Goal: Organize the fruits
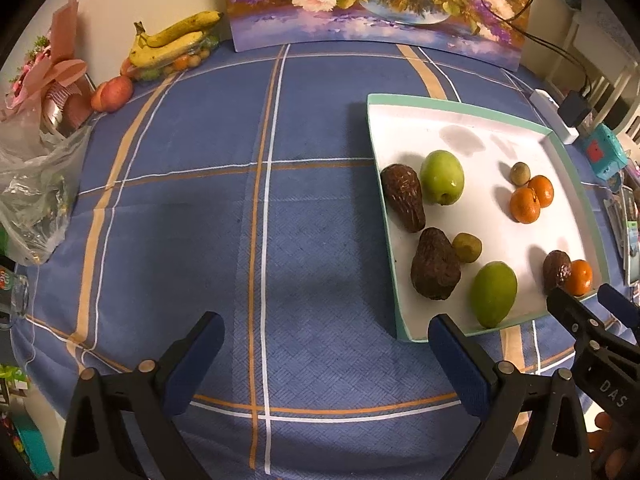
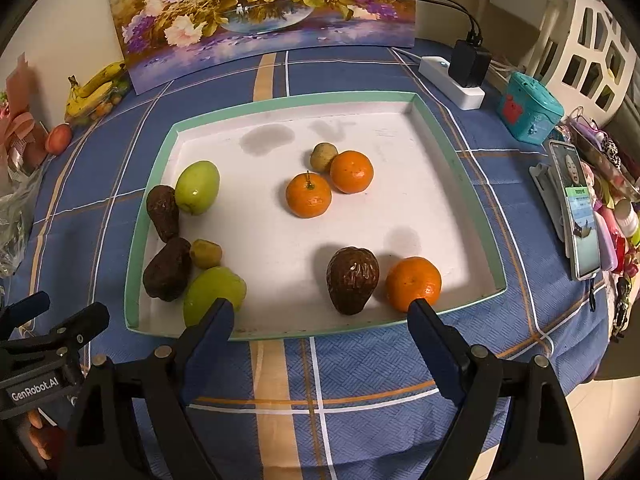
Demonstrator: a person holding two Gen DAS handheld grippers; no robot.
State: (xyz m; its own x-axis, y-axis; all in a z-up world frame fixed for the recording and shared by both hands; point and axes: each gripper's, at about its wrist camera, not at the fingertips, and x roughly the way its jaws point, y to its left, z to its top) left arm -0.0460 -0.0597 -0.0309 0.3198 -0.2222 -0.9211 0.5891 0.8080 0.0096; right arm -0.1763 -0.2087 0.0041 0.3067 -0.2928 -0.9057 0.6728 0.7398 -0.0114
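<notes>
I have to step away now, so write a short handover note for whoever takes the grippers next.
Left gripper: open, empty, over bare cloth left of the tray.
Right gripper: open, empty, at the tray's near edge.
In tray: three avocados, two green fruits and a small one along the left wall; two oranges mid-tray; avocado beside an orange near front.
Done: all in tray.
Left: grouping by kind.

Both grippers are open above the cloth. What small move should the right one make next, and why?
Probably ease the right gripper forward and down over the lone avocado. Its jaws stand wide and empty just short of the tray, and that avocado lies apart from the two at the tray's left side.
</notes>
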